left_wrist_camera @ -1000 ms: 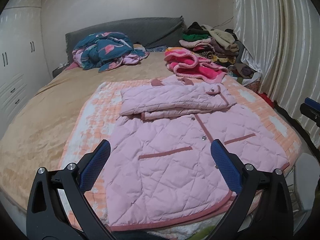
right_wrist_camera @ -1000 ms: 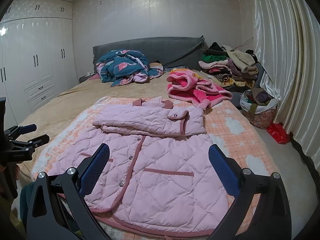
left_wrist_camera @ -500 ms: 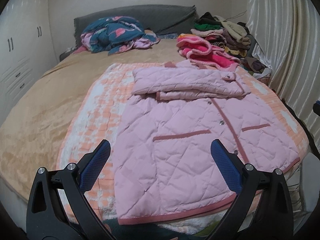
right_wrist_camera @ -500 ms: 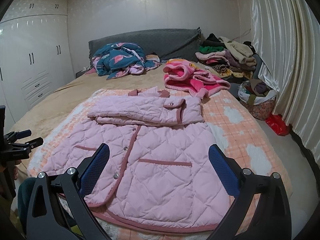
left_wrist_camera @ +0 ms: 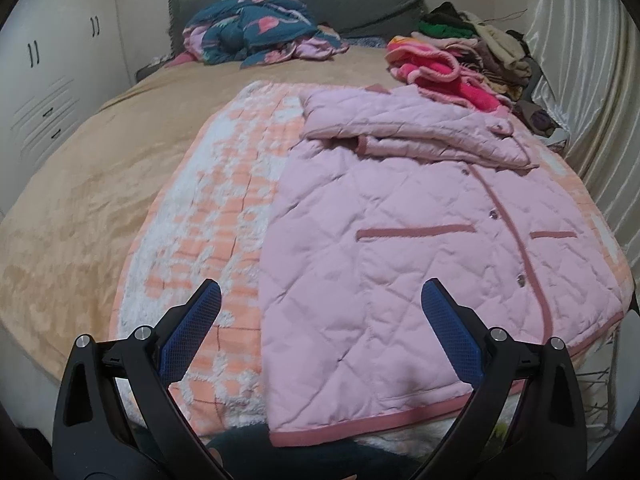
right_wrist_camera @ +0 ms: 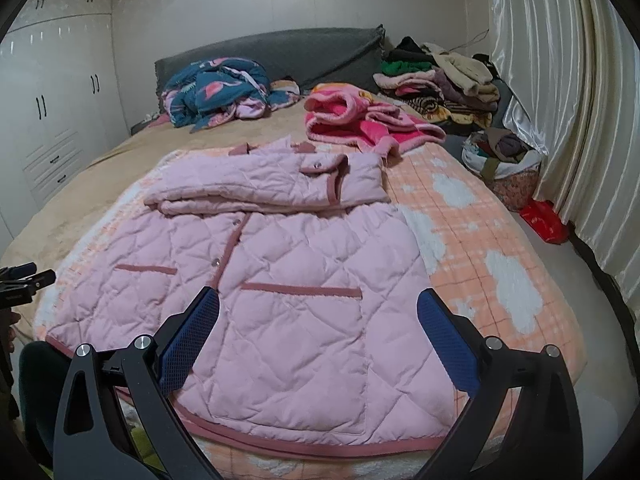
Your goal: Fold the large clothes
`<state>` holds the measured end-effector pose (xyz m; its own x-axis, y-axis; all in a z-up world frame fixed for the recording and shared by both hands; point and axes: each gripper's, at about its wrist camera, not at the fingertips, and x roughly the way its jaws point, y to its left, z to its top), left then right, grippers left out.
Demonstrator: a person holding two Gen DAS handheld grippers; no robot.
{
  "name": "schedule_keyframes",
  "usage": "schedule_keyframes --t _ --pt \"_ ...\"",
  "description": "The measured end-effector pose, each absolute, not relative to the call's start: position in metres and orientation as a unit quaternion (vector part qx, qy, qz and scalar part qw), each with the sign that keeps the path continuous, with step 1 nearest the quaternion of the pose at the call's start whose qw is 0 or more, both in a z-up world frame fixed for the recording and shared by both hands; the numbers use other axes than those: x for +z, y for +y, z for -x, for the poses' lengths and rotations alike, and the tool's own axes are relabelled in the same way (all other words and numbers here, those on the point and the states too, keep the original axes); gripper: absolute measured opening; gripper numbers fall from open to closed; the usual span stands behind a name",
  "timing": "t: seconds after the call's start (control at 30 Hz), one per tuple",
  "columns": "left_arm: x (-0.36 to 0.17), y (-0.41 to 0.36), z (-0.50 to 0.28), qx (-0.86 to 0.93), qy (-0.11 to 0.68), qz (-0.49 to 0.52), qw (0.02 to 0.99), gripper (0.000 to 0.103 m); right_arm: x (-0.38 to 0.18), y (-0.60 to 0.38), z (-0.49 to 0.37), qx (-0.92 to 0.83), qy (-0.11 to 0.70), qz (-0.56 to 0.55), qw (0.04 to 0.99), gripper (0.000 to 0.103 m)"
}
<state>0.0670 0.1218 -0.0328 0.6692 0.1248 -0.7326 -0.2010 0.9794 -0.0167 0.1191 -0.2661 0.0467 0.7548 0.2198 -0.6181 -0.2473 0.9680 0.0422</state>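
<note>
Both wide-open grippers have closed in on the quilted pink jacket [right_wrist_camera: 280, 300], sleeves folded across, lying on a peach-and-white checked blanket [right_wrist_camera: 480, 240]; left gripper [left_wrist_camera: 320, 300], right gripper [right_wrist_camera: 320, 304]. Beyond, a crumpled teal floral quilt [left_wrist_camera: 252, 28] and perhaps stacked clothes [right_wrist_camera: 436, 76].

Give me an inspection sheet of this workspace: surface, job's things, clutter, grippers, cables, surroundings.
Surface: bed with tan cover; orange-and-white checked blanket spread on its near end.
Job's things: pink quilted jacket lies flat on the blanket, front up, both sleeves folded across the chest, hem toward the grippers.
Clutter: teal flowered bedding heaped at the headboard; bright pink fleece garment; stack of mixed clothes.
Grippers: left gripper open, empty, above the hem's left corner; right gripper open, empty, above the lower front.
Cables: nothing seen.
Surroundings: white wardrobe, curtain, full bag, red packet on the floor.
</note>
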Motion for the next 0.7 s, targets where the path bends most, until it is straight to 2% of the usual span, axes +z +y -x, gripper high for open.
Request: schedule_keyframes --t 0.7 --pt "-0.093 0.153 -0.072 0.046 0.498 0.149 0.853 0.094 0.008 -0.293 -0.136 0.096 0.367 0.016 0.925 0.099"
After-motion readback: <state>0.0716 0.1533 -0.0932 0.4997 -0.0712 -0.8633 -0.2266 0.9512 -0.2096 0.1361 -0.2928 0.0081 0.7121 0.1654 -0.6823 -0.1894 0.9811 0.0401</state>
